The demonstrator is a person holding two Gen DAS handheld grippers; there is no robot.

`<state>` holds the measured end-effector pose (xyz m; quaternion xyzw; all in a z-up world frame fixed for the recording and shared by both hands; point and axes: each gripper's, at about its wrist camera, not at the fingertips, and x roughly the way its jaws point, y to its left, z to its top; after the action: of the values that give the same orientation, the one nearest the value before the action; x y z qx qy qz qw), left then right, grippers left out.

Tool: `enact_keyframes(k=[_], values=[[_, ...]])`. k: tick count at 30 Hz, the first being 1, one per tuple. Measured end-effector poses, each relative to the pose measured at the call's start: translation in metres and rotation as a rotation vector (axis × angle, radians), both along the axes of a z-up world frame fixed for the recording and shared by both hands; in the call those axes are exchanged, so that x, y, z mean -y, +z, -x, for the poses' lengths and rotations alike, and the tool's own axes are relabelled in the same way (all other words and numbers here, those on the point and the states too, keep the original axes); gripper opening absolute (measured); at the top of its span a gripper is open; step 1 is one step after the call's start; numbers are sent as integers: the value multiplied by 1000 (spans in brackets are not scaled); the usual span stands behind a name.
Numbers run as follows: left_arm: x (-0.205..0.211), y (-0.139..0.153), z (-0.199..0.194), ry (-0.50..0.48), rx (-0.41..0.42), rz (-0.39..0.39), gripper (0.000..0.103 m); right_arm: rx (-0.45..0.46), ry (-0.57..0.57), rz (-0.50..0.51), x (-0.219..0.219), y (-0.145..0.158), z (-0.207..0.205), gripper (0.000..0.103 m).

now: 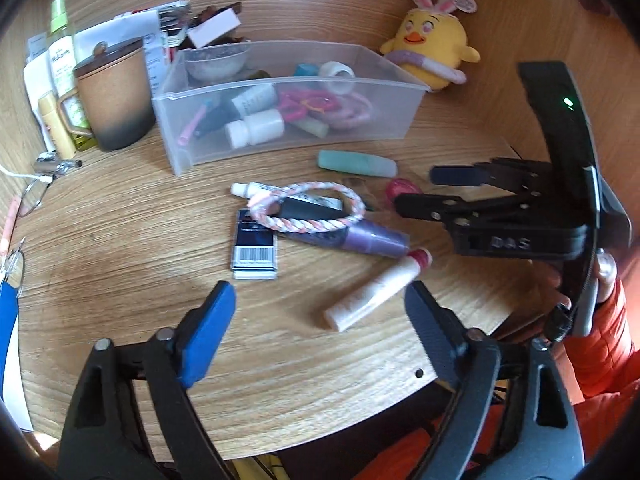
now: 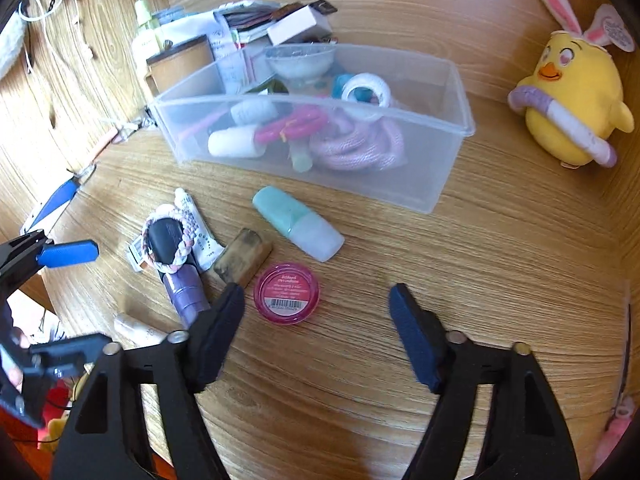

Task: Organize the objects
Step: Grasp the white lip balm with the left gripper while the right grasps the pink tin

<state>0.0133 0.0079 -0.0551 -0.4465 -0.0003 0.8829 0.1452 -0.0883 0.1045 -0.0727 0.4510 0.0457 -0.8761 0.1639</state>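
My left claw (image 1: 320, 320) stands apart above the bench (image 1: 120, 248), nothing between its pads; the white tube with a red cap (image 1: 376, 288) lies just ahead of the gap. My right claw (image 2: 316, 316) is also apart and grips nothing, with the pink round tin (image 2: 287, 298) just ahead, nearer the left pad.

Loose on the bench: mint-green bottle (image 2: 298, 228) on its side, near the front wall of the clear plastic bin (image 2: 440, 184). Small brown block (image 2: 242, 262) touching the tin's far-left side. Beside that a heap: a braided pink-and-white ring (image 1: 308, 208) lying over a dark tube (image 1: 308, 209), a purple tube (image 1: 360, 240), and a dark flat packet (image 1: 255, 248) underneath.

The bin already holds white bottles, a tape roll, pink rope and pink clips. Brown lidded mug (image 1: 114, 96) and green-capped spray bottle (image 1: 60, 40) stand left of it, papers and a white box piled behind. Yellow plush chick (image 1: 434, 46) with rabbit ears sits to the right, well apart.

Writing: barcode on the packet and on the tin; the tin's text is too small to read. "DAS" moulded on the right claw's body.
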Motion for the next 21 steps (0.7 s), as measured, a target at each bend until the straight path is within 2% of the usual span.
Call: enact_keyframes(k=[2, 5, 11, 13, 18, 21], values=[[-6, -3, 1, -19, 5, 8, 76, -5, -1, -11, 2, -1, 1, 48], [-14, -9, 6, -48, 27, 16, 65, -4, 8, -11, 2, -1, 2, 32], [-30, -15, 5, -95, 12, 53, 50, -11, -12, -11, -7, 0, -4, 32], [-34, -15, 6, -101, 10, 51, 49, -15, -19, -6, -10, 1, -5, 32], [-44, -14, 7, -135, 6, 58, 28, -33, -32, 10, -17, 7, -10, 32], [-52, -14, 6, -153, -2, 74, 19, -43, -34, 19, -20, 10, -13, 32]])
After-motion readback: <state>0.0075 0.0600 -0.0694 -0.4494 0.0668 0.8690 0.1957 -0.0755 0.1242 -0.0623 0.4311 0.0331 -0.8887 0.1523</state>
